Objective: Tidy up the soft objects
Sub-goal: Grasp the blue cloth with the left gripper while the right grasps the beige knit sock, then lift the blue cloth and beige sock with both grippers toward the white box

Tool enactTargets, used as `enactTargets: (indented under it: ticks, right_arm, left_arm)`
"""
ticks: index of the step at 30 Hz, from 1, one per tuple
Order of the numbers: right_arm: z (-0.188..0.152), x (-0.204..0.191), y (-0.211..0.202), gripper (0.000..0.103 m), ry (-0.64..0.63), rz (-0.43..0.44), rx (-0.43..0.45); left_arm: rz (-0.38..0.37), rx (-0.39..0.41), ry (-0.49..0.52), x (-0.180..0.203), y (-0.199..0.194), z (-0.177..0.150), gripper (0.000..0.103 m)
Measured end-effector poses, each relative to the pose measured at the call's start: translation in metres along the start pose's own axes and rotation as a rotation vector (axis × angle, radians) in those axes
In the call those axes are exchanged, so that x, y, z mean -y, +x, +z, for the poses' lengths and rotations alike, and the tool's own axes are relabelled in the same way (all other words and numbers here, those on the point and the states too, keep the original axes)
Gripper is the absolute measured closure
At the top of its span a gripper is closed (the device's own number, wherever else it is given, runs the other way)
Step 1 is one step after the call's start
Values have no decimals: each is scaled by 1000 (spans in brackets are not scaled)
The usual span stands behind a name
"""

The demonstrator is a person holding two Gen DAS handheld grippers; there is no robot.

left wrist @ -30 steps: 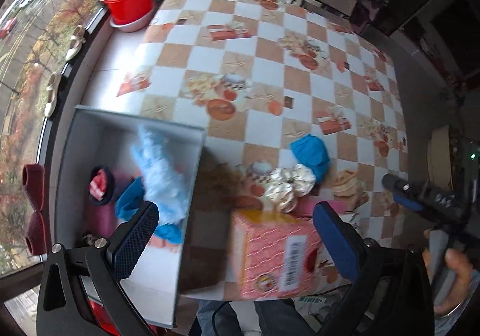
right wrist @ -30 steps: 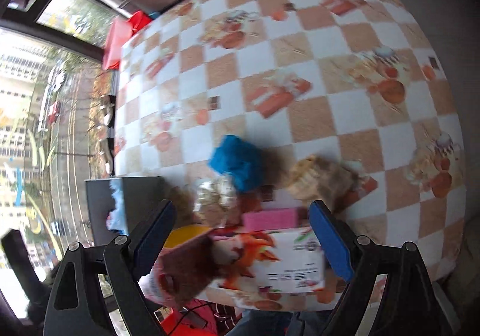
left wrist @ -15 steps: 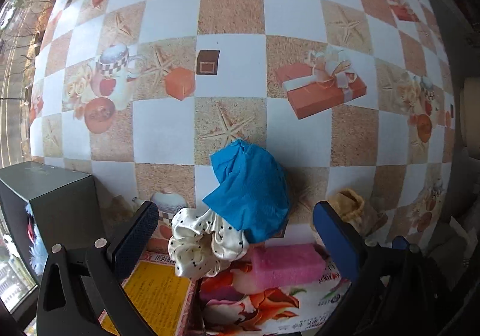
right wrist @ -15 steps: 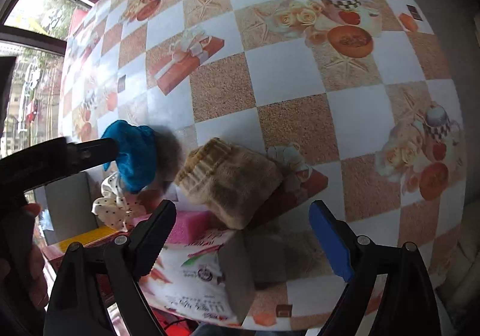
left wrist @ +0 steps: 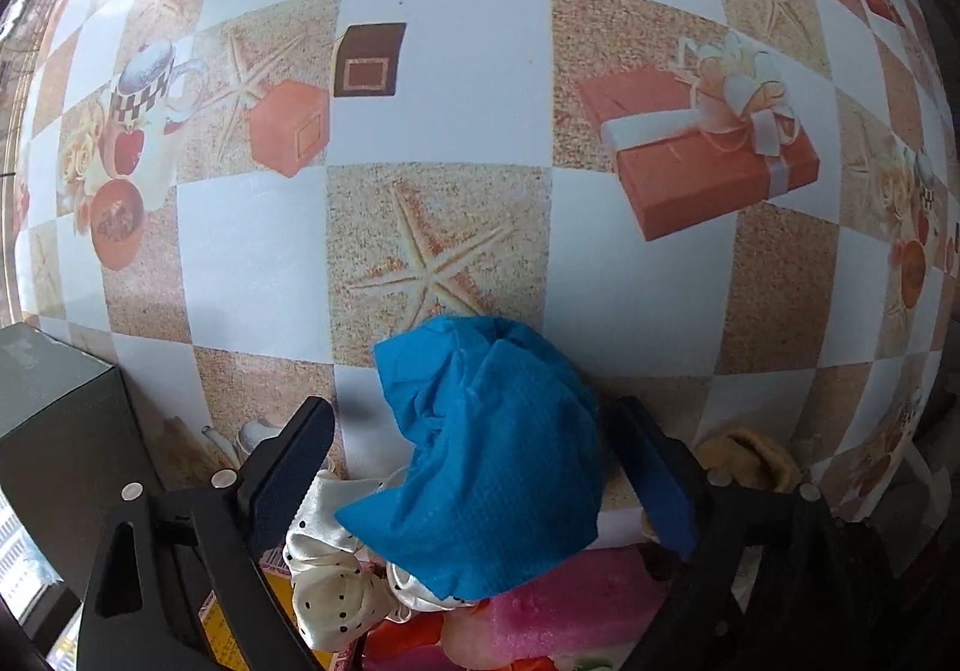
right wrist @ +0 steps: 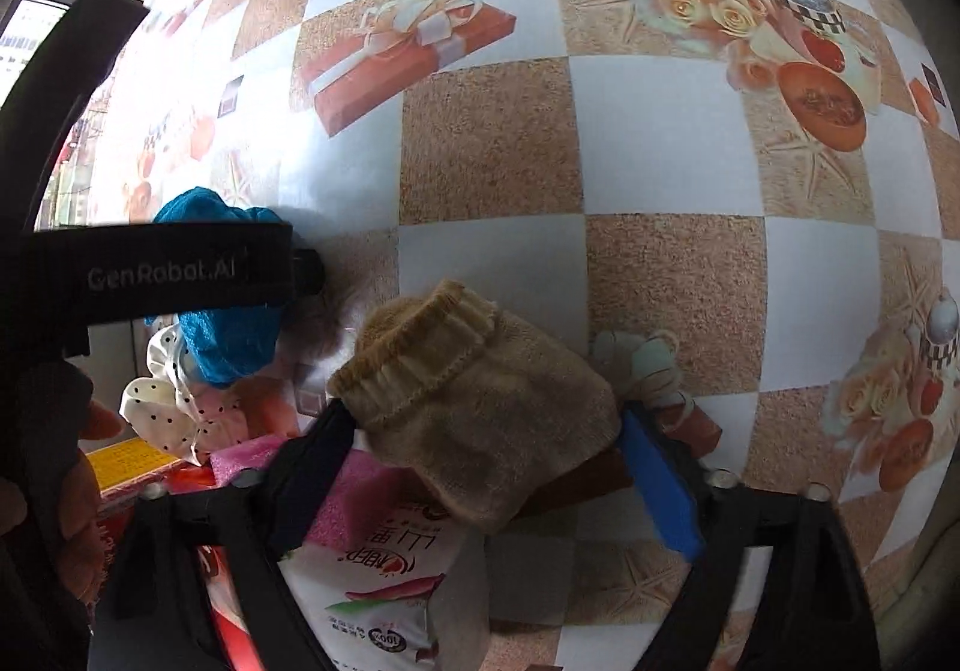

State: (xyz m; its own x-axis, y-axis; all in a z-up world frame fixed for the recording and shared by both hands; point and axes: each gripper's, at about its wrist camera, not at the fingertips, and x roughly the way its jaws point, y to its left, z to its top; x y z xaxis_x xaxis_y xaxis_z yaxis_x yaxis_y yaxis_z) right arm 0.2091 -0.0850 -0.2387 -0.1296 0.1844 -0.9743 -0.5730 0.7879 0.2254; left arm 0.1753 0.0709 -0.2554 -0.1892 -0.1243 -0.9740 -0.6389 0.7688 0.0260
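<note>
Both claws point steeply downward. The left claw (left wrist: 474, 467) has just been closing, its jaws astride something, pads not clearly pressing. The right claw (right wrist: 486, 467) has likewise been closing, jaws flanking something.

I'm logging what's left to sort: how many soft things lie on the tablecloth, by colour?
Blue: 1, the blue cloth
Tan: 1, the tan knitted sock
White with black dots: 1, the scrunchie
Pink: 1, the pink sponge
Total: 4
</note>
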Motion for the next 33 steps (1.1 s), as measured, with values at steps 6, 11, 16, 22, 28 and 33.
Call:
enactTargets:
  ticks: [6, 11, 16, 22, 28, 33]
  right_arm:
    - [3, -3, -3, 73, -18, 31, -4]
    - [4, 10, -27, 74, 36, 36, 58]
    - [-4, 36, -50, 74, 126, 52, 102]
    - [-30, 59, -73, 74, 171, 28, 130]
    - [-77, 65, -79, 74, 176, -6, 105]
    - [-125, 46, -80, 74, 132, -20, 55]
  left_arm:
    - [-24, 36, 54, 16, -15, -2, 69]
    - [-53, 132, 97, 28, -38, -14, 71]
    - [-93, 217, 146, 36, -70, -31, 71]
    - [-129, 282, 197, 34, -102, -54, 70]
    - [-155, 324, 233, 21, -123, -61, 70]
    - [-183, 359, 248, 9, -136, -78, 70]
